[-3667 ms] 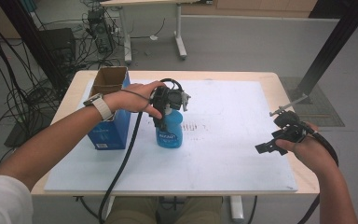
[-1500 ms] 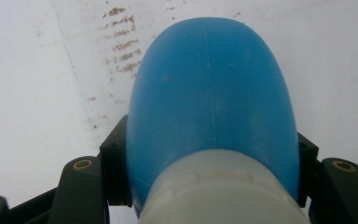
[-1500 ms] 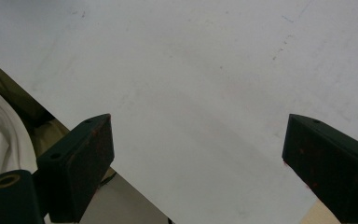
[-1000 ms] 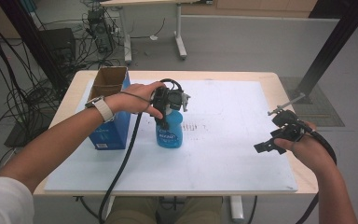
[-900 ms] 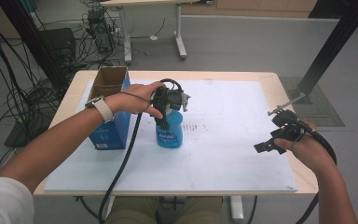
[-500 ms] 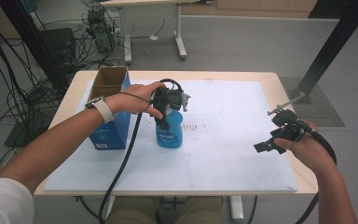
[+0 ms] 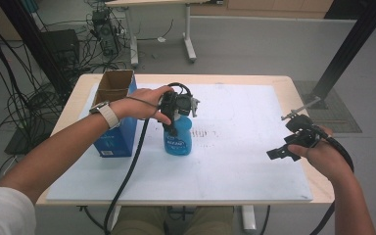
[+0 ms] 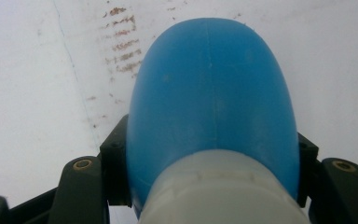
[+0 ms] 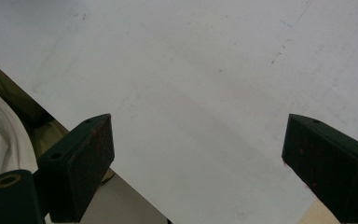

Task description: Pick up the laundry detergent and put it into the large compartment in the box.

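Two grippers work over one bench (image 7: pixel 73 105), its top covered by a white sheet (image 7: pixel 235 147). Biggest thing on it is a blue box (image 7: pixel 115 137), open at the top, standing at about nine o'clock of the sheet's middle, by the left edge. Just beside it, towards three o'clock, a blue bottle (image 7: pixel 178 139) stands upright on the sheet, a little left of centre, with faint brown marks on the sheet at its three o'clock side. The left gripper (image 7: pixel 175 110) comes down on the bottle from twelve o'clock; in the left gripper view its jaws press on both sides of the blue body (image 8: pixel 212 93) just below the pale neck, so it is clamped on the bottle. The right gripper (image 7: pixel 293 139) is held well apart, at the sheet's three o'clock edge, over the bench; in the right gripper view (image 9: pixel 196 154) its jaws stand wide, with nothing between them but bare sheet.
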`<state>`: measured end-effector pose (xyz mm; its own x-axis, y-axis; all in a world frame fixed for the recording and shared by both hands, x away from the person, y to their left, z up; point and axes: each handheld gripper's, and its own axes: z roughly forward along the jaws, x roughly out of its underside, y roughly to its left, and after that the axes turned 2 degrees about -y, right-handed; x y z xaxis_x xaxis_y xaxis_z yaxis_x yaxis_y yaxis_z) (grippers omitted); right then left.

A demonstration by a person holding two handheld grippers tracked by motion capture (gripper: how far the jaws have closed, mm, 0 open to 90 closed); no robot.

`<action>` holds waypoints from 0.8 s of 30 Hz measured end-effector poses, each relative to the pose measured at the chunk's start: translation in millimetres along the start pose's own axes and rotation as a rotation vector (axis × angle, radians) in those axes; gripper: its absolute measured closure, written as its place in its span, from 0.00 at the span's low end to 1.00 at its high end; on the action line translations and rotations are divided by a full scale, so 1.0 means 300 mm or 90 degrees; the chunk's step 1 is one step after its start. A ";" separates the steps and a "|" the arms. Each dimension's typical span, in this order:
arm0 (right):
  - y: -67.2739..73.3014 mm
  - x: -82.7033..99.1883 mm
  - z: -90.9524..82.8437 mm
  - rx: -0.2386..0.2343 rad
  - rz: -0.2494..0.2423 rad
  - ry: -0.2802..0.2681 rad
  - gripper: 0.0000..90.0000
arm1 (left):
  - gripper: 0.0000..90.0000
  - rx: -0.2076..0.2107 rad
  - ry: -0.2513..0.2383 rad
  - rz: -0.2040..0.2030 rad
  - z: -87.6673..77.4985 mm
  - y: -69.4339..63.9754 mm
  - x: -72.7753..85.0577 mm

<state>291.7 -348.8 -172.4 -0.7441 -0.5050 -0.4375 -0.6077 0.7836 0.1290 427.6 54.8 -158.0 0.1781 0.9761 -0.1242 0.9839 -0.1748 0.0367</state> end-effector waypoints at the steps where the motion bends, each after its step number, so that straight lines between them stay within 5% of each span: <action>1: 0.000 0.000 -0.001 0.000 -0.001 -0.001 0.10 | 0.42 0.000 0.000 0.000 0.000 0.000 0.000; 24: 0.007 -0.003 -0.009 0.004 -0.001 -0.001 0.11 | 0.42 -0.002 0.001 -0.002 0.000 -0.004 0.000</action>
<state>290.4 -347.7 -169.1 -0.7424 -0.5057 -0.4394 -0.6075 0.7848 0.1231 426.3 54.9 -158.0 0.1755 0.9767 -0.1234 0.9843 -0.1719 0.0399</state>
